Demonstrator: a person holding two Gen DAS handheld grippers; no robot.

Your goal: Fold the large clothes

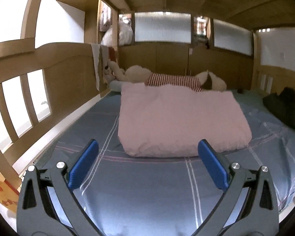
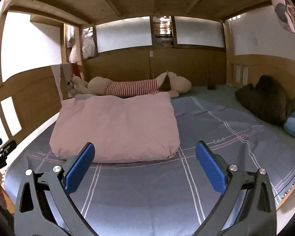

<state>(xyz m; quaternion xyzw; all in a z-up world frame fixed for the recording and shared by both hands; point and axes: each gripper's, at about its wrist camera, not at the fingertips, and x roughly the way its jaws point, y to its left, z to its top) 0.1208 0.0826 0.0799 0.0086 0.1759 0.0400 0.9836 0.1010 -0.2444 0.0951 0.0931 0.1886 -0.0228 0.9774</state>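
Left hand-held gripper (image 1: 147, 158) and right hand-held gripper (image 2: 145, 159): jaws apart, empty, above grey-blue checked bed sheet (image 2: 147, 192). Puffy pink folded garment (image 2: 118, 125) lies just ahead, flat on bed. Advice: pinch near corners together, lift evenly, fold away.

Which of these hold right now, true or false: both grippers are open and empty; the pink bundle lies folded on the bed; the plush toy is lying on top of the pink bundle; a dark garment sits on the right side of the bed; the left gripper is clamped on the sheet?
1. Both the left gripper and right gripper are open and empty. True.
2. The pink bundle lies folded on the bed sheet. True.
3. The plush toy is on top of the pink bundle. False: it lies behind it, by the back wall.
4. A dark garment sits on the right side. True.
5. The left gripper is clamped on the sheet. False: its jaws are spread, holding nothing.
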